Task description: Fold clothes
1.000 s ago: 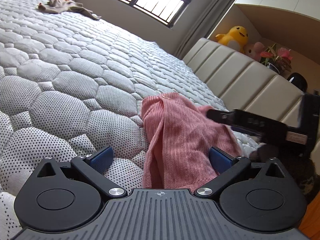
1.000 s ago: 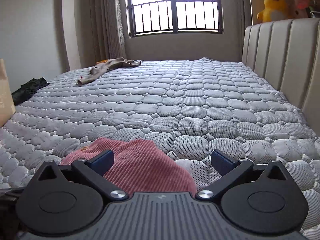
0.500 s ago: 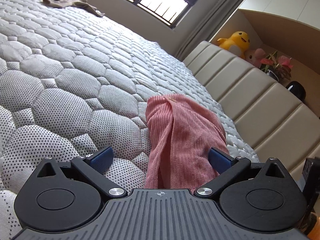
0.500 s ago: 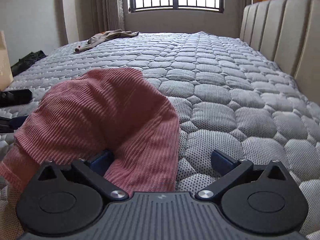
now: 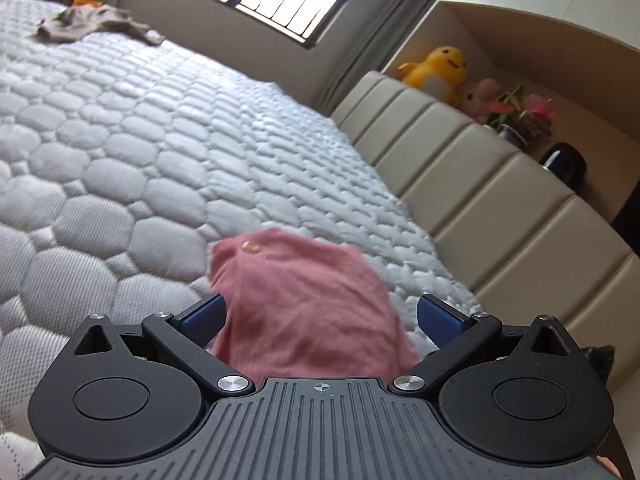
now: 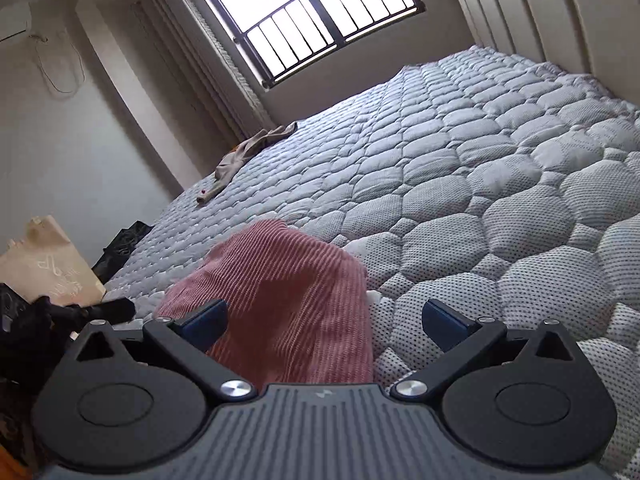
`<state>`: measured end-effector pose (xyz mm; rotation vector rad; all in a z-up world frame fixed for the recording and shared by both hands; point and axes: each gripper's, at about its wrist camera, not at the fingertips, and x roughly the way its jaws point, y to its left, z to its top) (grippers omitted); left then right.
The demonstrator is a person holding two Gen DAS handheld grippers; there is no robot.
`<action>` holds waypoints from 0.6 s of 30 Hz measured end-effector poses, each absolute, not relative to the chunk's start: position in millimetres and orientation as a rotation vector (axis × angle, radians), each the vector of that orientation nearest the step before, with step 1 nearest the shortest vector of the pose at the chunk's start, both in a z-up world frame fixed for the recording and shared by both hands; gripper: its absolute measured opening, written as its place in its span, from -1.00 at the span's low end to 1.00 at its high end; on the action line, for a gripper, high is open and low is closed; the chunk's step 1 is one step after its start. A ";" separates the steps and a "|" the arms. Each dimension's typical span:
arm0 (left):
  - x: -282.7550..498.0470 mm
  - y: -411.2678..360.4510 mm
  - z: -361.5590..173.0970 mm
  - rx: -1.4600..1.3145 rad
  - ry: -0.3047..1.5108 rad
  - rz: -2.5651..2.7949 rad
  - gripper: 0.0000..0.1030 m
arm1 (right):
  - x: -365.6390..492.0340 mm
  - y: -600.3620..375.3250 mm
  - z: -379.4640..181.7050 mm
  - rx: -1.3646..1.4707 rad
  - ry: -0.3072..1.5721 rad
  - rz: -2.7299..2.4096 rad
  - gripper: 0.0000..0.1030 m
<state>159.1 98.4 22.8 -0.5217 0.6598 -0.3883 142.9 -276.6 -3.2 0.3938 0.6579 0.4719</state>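
Quilted grey mattress [image 6: 460, 184] fills most of the room, beige padded headboard [image 5: 480, 184] along its right side, barred window [image 6: 304, 20] at the far end.

Pink ribbed garment [image 6: 288, 300] sits on the near edge of the mattress, bunched into a compact mound. Left wrist view shows a small button [image 5: 250, 245] on its far-left top corner. It looks already folded over at least once, but edges are loose and rounded, not squared off. I'd call this piece partway done, needs a flatten or a final fold.

Beige garment [image 6: 248, 152] lies crumpled at the far-left corner of the bed, well apart from the pink one, untouched as far as I can see. So at least one item is left.

Left gripper [image 5: 320, 316]: jaws wide apart, pink fabric lying between them, nothing pinched. Right gripper [image 6: 324, 320]: same, jaws wide; cloth touches the left pad [image 6: 204, 320] side only, right pad over bare mattress. Neither is holding anything.

Clutter: tan paper bag [image 6: 48, 268] on the floor left of the bed, yellow plush toy [image 5: 438, 68] and flowers [image 5: 524, 112] on the ledge behind the headboard.
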 end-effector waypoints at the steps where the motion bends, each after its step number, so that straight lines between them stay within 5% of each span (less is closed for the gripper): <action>1: 161.8 104.1 12.6 -0.555 0.696 -0.372 1.00 | 151.0 -270.0 -7.4 0.375 0.690 0.469 1.00; 5: 169.8 108.5 -14.3 -0.624 0.770 -0.420 1.00 | 155.8 -240.6 -9.7 0.235 0.705 0.483 0.91; 10: 175.8 97.5 -21.2 -0.576 0.761 -0.470 1.00 | 161.6 -225.2 -1.5 0.226 0.711 0.609 0.08; 11: 177.1 96.7 -21.4 -0.578 0.753 -0.466 0.96 | 165.1 -223.7 -0.5 0.241 0.716 0.631 -0.17; 14: 180.5 96.6 -21.6 -0.594 0.729 -0.458 0.66 | 174.5 -217.0 7.7 0.254 0.701 0.670 -0.52; 18: 191.4 107.5 -6.8 -0.619 0.669 -0.492 0.43 | 194.5 -189.8 33.1 0.176 0.606 0.716 -0.56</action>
